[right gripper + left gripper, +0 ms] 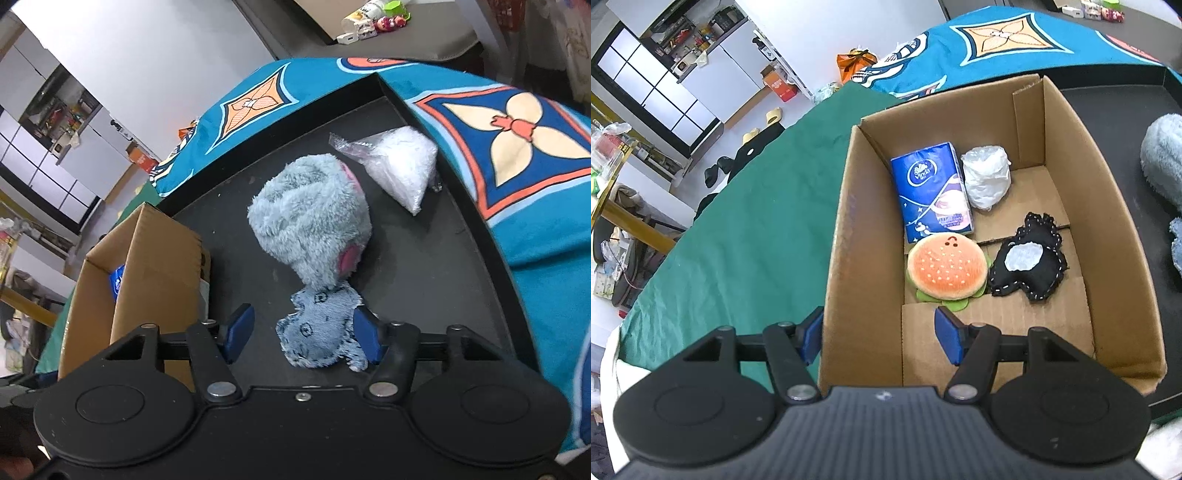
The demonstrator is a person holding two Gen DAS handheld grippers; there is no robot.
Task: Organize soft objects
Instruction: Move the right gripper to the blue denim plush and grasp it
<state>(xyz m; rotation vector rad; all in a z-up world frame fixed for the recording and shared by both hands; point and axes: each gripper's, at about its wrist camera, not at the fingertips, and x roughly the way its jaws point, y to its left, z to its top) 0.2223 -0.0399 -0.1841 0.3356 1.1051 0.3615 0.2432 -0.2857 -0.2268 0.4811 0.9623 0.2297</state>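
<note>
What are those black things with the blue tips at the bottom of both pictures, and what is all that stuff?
They are grabbing tools. A person holds one in each hand, and each has a small camera looking out along its two blue fingers. That is why you see the tool at the bottom of its own picture.

One picture comes from the left gripper. It is open and holds nothing; one finger is outside the cardboard box, the other over its inside. In the box lie a blue tissue pack, a white plastic bundle, a burger toy and a black stitched toy.

The other picture comes from the right gripper. It hangs over a black tray with a fluffy grey plush, a denim piece and a bag of white fluff. The denim piece sits between its fingers, not clearly pinched.
</note>
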